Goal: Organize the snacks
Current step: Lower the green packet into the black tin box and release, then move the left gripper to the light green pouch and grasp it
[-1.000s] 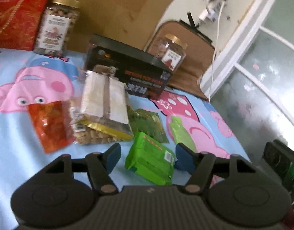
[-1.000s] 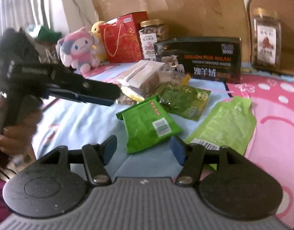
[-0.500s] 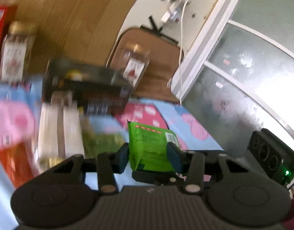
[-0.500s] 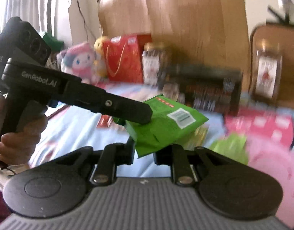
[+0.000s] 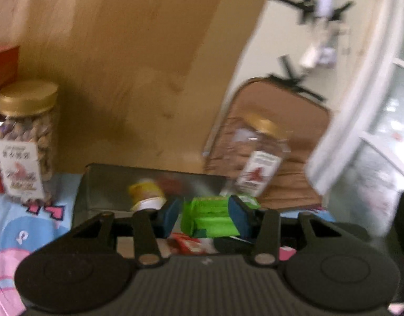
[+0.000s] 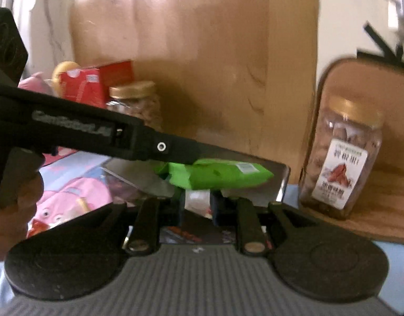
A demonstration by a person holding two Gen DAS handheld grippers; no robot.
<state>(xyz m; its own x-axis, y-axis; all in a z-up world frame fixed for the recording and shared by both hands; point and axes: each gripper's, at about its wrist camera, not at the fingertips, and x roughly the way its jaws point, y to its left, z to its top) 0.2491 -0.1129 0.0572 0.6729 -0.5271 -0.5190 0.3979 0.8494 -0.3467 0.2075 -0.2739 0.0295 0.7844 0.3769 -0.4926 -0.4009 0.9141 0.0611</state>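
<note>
One green snack packet [image 5: 209,217] is up off the cloth, above the dark box [image 5: 117,187]. My left gripper [image 5: 205,217] is clamped on it, a blue pad [image 5: 169,214] pressed against each side. My right gripper [image 6: 196,205] sits just under the same packet [image 6: 223,175]; its jaws are drawn close together, but I cannot tell whether they pinch the wrapper.

Count: two gold-lidded jars, one at the left [image 5: 25,142] and one at the right [image 5: 259,158]; one dark box; one red gift bag [image 6: 82,85].

The box backs onto a wooden panel [image 5: 123,65], with a jar standing off each end. Open cartoon-print cloth [image 5: 15,226] lies to the left.

Only the right wrist view shows my left gripper's body [image 6: 96,137] from the side and the hand [image 6: 15,208] on its handle. Only the left view shows the window frame [image 5: 359,105]. Both views are blurred.
</note>
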